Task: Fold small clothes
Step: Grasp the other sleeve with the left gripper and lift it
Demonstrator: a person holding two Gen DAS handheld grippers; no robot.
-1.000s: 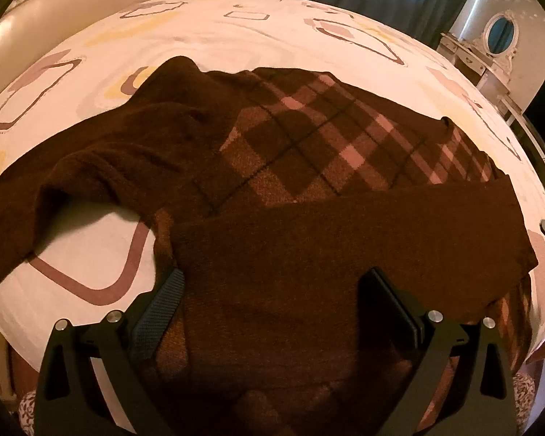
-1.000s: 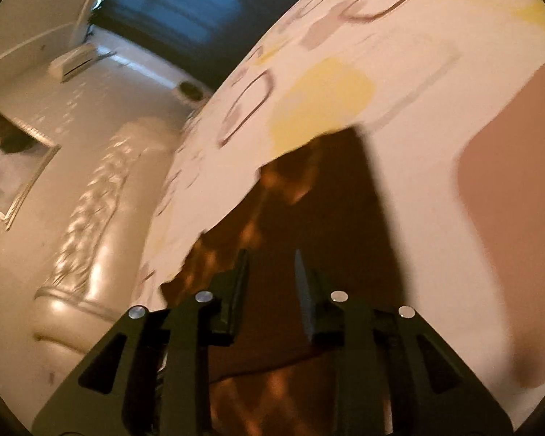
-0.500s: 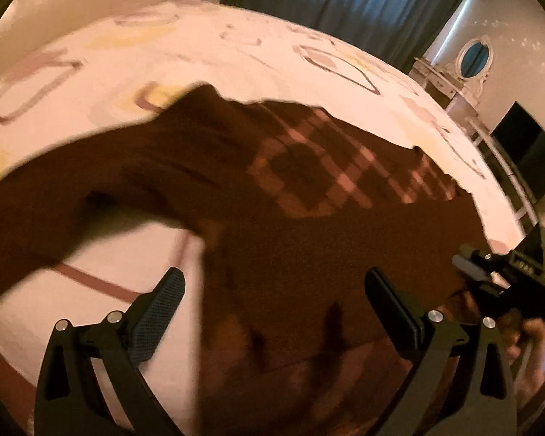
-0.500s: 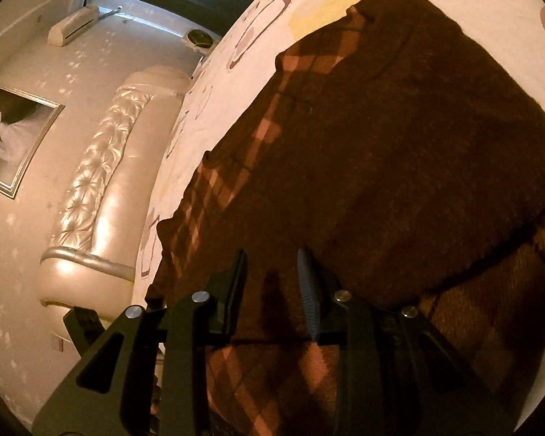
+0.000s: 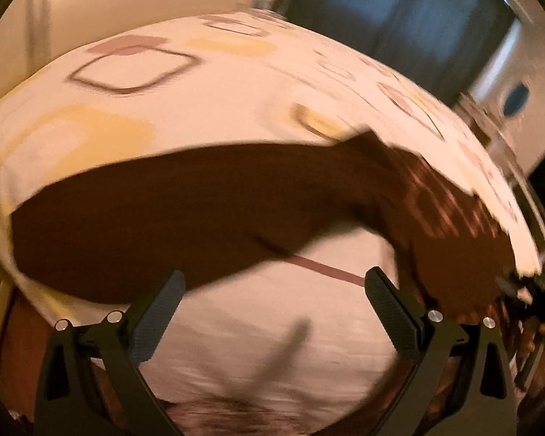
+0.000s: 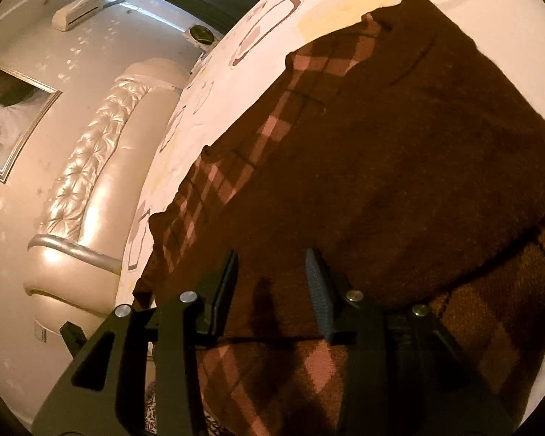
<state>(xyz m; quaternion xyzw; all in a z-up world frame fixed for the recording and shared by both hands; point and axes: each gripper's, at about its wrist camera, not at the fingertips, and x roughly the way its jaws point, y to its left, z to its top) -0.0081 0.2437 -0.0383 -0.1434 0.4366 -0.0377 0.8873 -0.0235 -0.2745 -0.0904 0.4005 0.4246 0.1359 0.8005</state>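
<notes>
A dark brown sweater point(image 6: 399, 152) with a pink argyle front lies on the bed; one plain brown sleeve is folded across its body. In the blurred left wrist view the other sleeve point(image 5: 185, 214) stretches out to the left over the sheet. My left gripper point(image 5: 272, 301) is open and empty, above bare sheet just short of that sleeve. My right gripper point(image 6: 272, 279) is open a little and empty, over the sweater's lower part. The right gripper also shows at the right edge of the left wrist view point(image 5: 530, 287).
The bed sheet point(image 5: 134, 72) is white with brown and yellow squares. A padded cream headboard point(image 6: 87, 167) stands beyond the bed. Dark curtains point(image 5: 399, 18) and a dresser are at the far side. The bed's near edge is below my left gripper.
My left gripper has swung left, from over the folded sleeve to the outstretched sleeve. My right gripper has pulled back from the far sweater edge and opened slightly.
</notes>
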